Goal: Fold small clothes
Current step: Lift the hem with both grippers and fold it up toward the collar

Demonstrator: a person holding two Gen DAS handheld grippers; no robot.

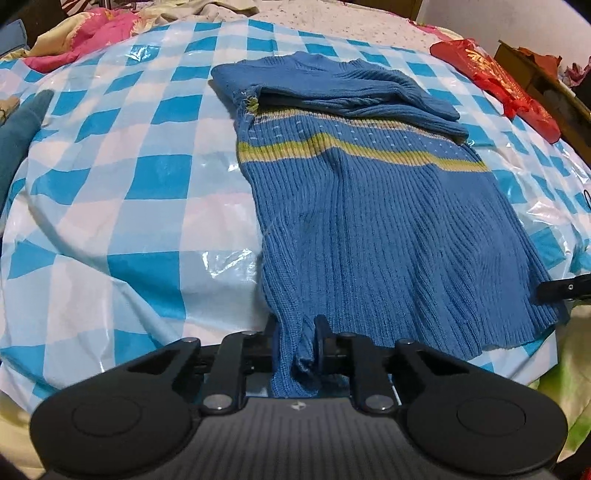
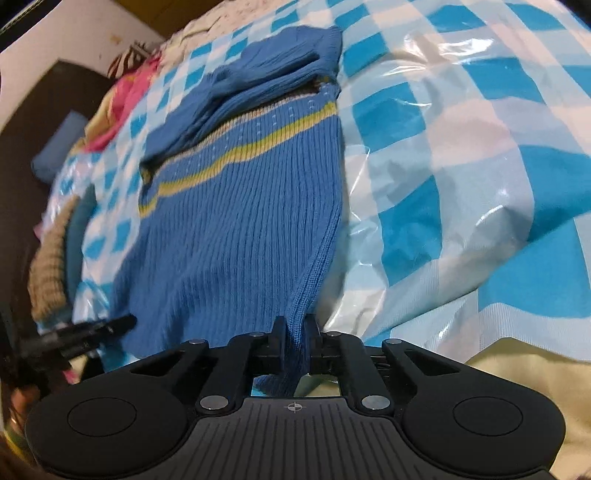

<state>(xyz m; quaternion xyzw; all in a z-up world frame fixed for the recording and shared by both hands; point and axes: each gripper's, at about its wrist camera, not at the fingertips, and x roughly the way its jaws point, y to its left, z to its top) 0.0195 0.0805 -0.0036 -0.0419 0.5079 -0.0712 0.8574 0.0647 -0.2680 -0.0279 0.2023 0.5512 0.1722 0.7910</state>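
Left wrist view: left claw (image 1: 295, 332) clenched on the sweater (image 1: 369, 221), hem corner bunched between the pads. Right claw (image 1: 561, 290) just visible at the far right edge of the same hem. Right wrist view: right claw (image 2: 295, 332) likewise clenched on the sweater (image 2: 240, 221), pinching the other hem corner, with the left claw (image 2: 92, 328) off to its left.

Sweater spread flat ahead of both claws, on a checked plastic sheet (image 1: 129, 184) over the bed, not a bench. Collar end farthest from the claws; sleeves already laid across the chest, just beyond the yellow stripe (image 1: 351, 147). Likely held at the two hem corners so the bottom edge can be carried up and over toward the collar as one straight fold, without sagging in the middle. Sleeves tucked in first, probably to keep the packet narrow.

Count: one sweater, two claws, one sheet. Beyond the sheet, one red packet (image 1: 495, 77) to the far right and one pink bundle of fabric (image 1: 92, 33) to the far left, both well apart from the sweater.
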